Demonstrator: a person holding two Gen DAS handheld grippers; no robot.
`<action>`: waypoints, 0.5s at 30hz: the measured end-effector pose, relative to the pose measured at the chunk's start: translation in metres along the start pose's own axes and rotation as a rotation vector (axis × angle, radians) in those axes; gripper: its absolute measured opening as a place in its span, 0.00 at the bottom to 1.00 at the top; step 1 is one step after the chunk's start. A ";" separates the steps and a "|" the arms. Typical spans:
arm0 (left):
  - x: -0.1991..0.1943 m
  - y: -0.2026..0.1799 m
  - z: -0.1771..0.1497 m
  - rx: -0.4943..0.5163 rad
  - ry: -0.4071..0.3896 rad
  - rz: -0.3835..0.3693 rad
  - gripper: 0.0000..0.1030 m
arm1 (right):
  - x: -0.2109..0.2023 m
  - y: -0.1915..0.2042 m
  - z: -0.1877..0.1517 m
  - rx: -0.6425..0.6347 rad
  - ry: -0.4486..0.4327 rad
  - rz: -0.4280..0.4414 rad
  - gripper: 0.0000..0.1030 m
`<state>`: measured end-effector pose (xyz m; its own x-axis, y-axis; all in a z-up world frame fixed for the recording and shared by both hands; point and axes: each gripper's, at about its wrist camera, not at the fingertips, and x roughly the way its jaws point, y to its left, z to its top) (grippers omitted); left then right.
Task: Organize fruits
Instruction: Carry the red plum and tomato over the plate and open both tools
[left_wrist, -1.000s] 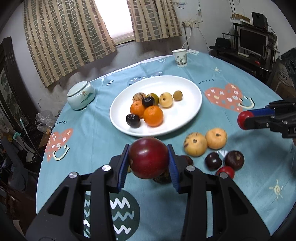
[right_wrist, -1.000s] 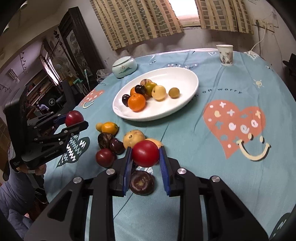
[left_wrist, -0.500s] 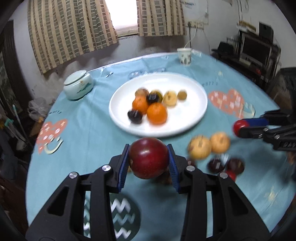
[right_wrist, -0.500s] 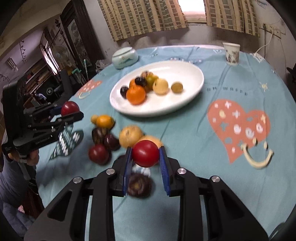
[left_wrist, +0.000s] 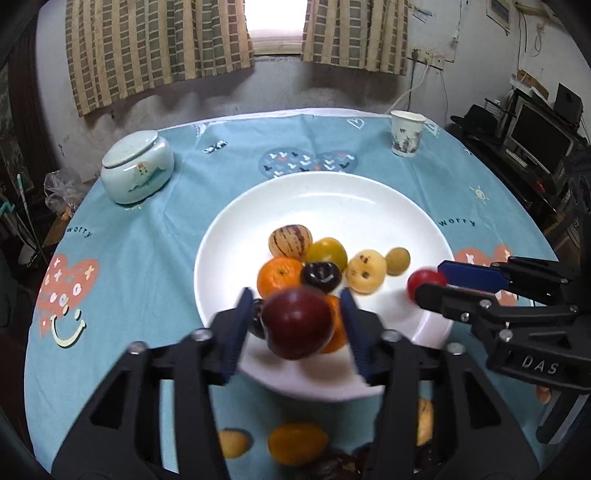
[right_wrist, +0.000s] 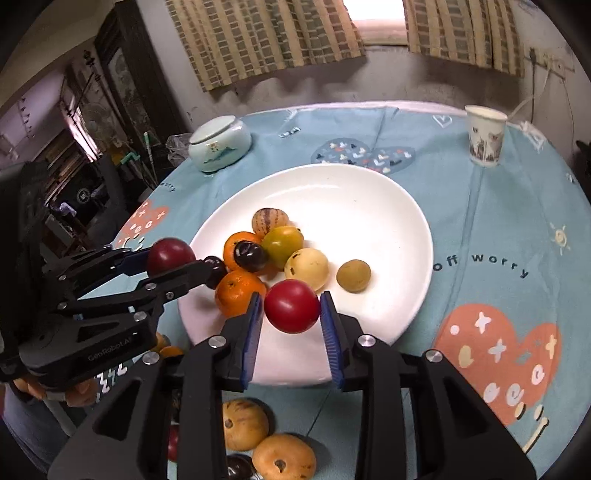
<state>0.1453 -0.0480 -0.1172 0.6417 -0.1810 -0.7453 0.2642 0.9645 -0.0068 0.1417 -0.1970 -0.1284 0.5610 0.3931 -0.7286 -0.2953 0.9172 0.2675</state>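
Note:
A white plate (left_wrist: 369, 206) (right_wrist: 369, 192) holds several fruits, among them oranges (left_wrist: 279, 275) (right_wrist: 238, 291) and a yellow fruit (left_wrist: 365, 271) (right_wrist: 306, 267). My left gripper (left_wrist: 297, 325) is over the plate's near rim; its jaws stand slightly apart from a dark red apple (left_wrist: 297, 323) (right_wrist: 170, 255) between them. My right gripper (right_wrist: 291, 312) (left_wrist: 424, 282) is shut on a bright red fruit (right_wrist: 291, 310) (left_wrist: 423, 280) above the plate's near right part.
Loose fruits lie on the blue tablecloth before the plate (left_wrist: 297, 443) (right_wrist: 245, 422) (right_wrist: 284, 456). A pale lidded jar (left_wrist: 136, 171) (right_wrist: 219, 146) stands far left. A paper cup (left_wrist: 406, 133) (right_wrist: 485, 134) stands far right.
Both grippers have moved forward with their fruits, from above the loose fruits to over the plate. The left jaws now stand wider around the apple.

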 end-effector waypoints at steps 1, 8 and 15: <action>-0.002 0.001 0.000 -0.002 -0.014 0.001 0.58 | 0.001 -0.002 0.001 0.012 -0.007 -0.009 0.66; -0.026 0.008 -0.007 -0.008 -0.051 0.025 0.61 | -0.021 0.001 -0.001 0.021 -0.101 -0.022 0.70; -0.075 0.011 -0.058 0.094 -0.137 -0.036 0.73 | -0.063 0.025 -0.066 -0.189 -0.138 -0.089 0.70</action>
<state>0.0586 -0.0123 -0.0996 0.7209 -0.2457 -0.6480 0.3509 0.9357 0.0356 0.0483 -0.2029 -0.1176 0.6878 0.3289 -0.6471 -0.3725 0.9251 0.0742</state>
